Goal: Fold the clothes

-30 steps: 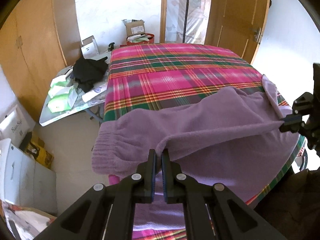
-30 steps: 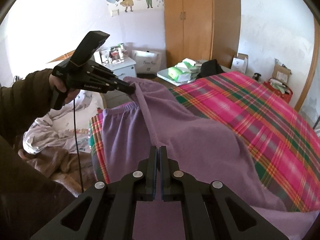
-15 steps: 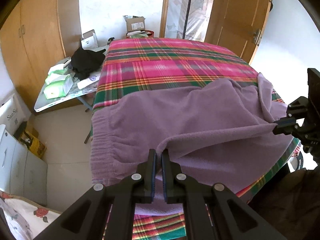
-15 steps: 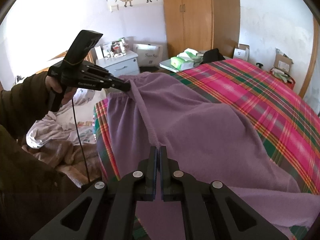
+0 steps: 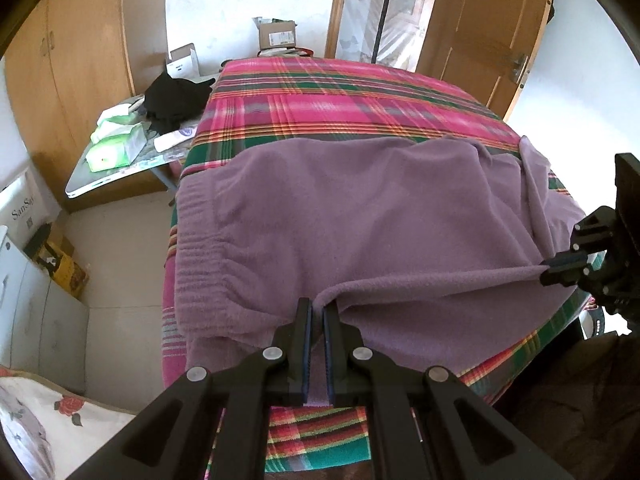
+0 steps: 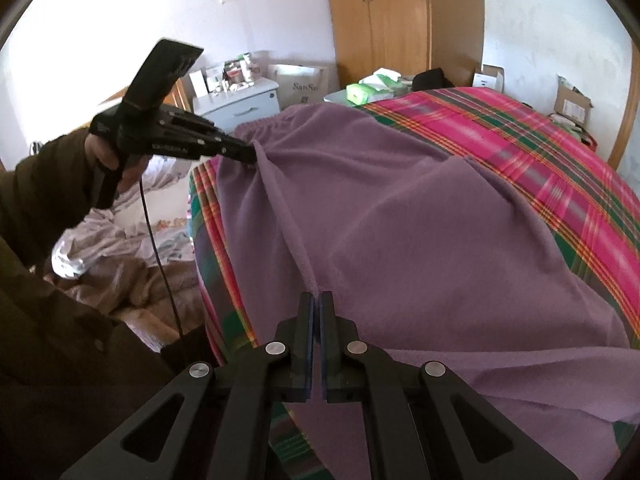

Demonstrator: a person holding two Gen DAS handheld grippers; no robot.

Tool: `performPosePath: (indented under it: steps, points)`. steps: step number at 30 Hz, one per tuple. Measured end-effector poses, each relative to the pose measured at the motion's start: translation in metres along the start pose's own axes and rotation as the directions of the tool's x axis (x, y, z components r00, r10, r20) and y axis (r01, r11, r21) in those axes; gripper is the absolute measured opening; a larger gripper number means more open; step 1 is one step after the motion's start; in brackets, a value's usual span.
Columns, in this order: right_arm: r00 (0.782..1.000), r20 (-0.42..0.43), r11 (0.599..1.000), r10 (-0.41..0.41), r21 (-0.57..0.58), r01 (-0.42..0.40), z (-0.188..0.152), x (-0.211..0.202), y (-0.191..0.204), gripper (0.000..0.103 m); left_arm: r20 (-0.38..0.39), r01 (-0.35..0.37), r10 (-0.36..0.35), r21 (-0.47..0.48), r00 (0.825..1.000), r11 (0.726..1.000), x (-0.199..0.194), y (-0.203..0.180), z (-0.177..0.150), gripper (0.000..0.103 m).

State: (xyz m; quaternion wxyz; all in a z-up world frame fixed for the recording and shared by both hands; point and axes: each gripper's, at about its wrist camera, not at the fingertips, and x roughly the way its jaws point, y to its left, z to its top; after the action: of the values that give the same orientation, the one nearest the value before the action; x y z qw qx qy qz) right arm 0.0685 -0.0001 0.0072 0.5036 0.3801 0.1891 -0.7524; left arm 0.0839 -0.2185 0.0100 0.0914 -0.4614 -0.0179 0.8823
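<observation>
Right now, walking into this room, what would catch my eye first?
A big purple fleece garment sprawls over the near end of a bed covered in a bright pink-and-green plaid blanket. Two black handheld grippers, the left gripper and the right gripper, pinch one of its edges, jaws shut on the cloth.

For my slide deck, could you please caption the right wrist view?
Both grippers, right and left, pinch purple trousers over a plaid bed.
</observation>
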Motion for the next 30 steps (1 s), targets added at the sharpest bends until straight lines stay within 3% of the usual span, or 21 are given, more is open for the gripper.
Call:
performPosePath:
  steps: [14, 18, 21, 22, 27, 30]
  points:
    - [1.0, -0.01, 1.0, -0.017, -0.002, 0.017, -0.013, 0.006, 0.005, 0.003, -0.005, 0.019, -0.019, -0.027, 1.0, 0.999, -0.001, 0.001, -0.018, 0.006]
    - [0.999, -0.009, 0.999, -0.034, -0.018, 0.033, -0.015, 0.005, 0.008, 0.003, 0.005, 0.058, -0.058, -0.074, 0.998, 0.996, -0.003, 0.006, -0.02, 0.006]
    - [0.999, -0.005, 0.999, -0.046, -0.026, 0.046, -0.015, 0.004, 0.01, 0.003, 0.02, 0.157, -0.156, -0.214, 0.988, 0.964, -0.005, 0.024, -0.021, 0.008]
    - [0.999, -0.003, 0.999, -0.043, -0.021, 0.043, -0.015, 0.004, 0.009, 0.003, 0.04, 0.198, -0.195, -0.272, 0.98, 0.942, -0.007, 0.031, -0.023, 0.008]
    - [0.999, 0.004, 0.999, -0.039, -0.011, 0.039, -0.017, 0.004, 0.007, 0.003, 0.068, 0.249, -0.24, -0.345, 0.968, 0.905, -0.006, 0.038, -0.026, 0.011]
    - [0.999, 0.009, 0.999, -0.039, -0.008, 0.039, -0.018, 0.003, 0.008, 0.003, 0.106, 0.313, -0.295, -0.396, 0.95, 0.863, -0.006, 0.044, -0.03, 0.014]
